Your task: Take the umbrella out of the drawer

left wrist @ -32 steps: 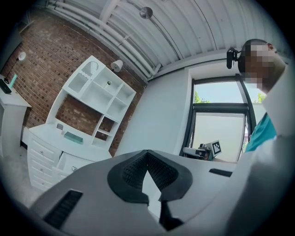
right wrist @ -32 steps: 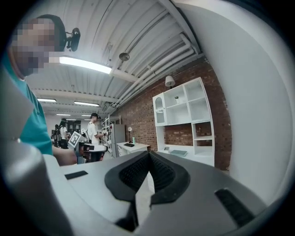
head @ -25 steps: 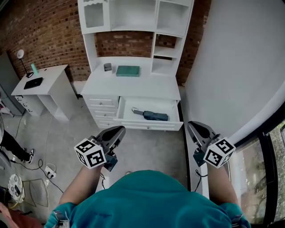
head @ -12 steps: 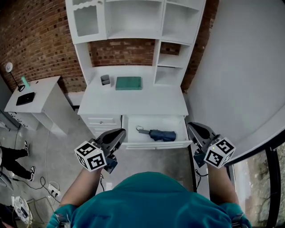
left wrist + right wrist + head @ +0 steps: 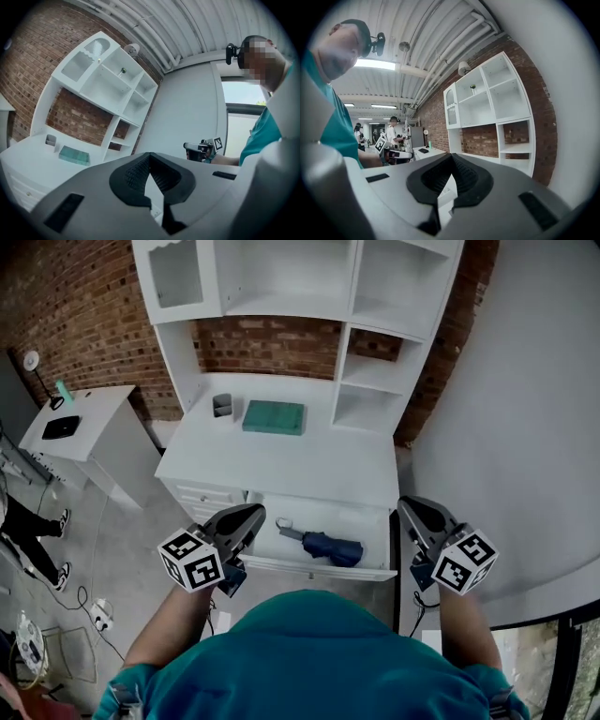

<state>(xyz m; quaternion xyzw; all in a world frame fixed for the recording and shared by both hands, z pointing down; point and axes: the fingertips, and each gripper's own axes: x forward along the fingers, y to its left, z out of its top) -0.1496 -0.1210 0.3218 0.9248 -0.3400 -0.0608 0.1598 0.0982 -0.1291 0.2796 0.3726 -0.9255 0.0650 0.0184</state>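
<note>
A folded dark blue umbrella (image 5: 323,544) lies in the open white drawer (image 5: 319,567) of the desk, its strap end pointing left. In the head view my left gripper (image 5: 251,513) hangs at the drawer's left front corner, jaws shut and empty. Level with it, my right gripper (image 5: 406,506) sits just past the drawer's right edge, also shut with nothing in it. The left gripper view shows its own jaws (image 5: 150,155) meeting at the tips, with the right gripper (image 5: 200,150) across from it. Closed tips show too in the right gripper view (image 5: 451,155). The umbrella is hidden in both gripper views.
The white desk (image 5: 281,460) carries a shelf hutch (image 5: 375,352), a green book (image 5: 274,416) and a grey cup (image 5: 222,405). A small white side table (image 5: 89,427) stands left by the brick wall. A person's legs (image 5: 33,538) and cables lie at far left. A white wall (image 5: 525,427) runs along the right.
Both grippers have travelled forward to the desk. The open drawer with the umbrella, earlier well ahead of them, now lies between their tips. Jaws stayed shut.
</note>
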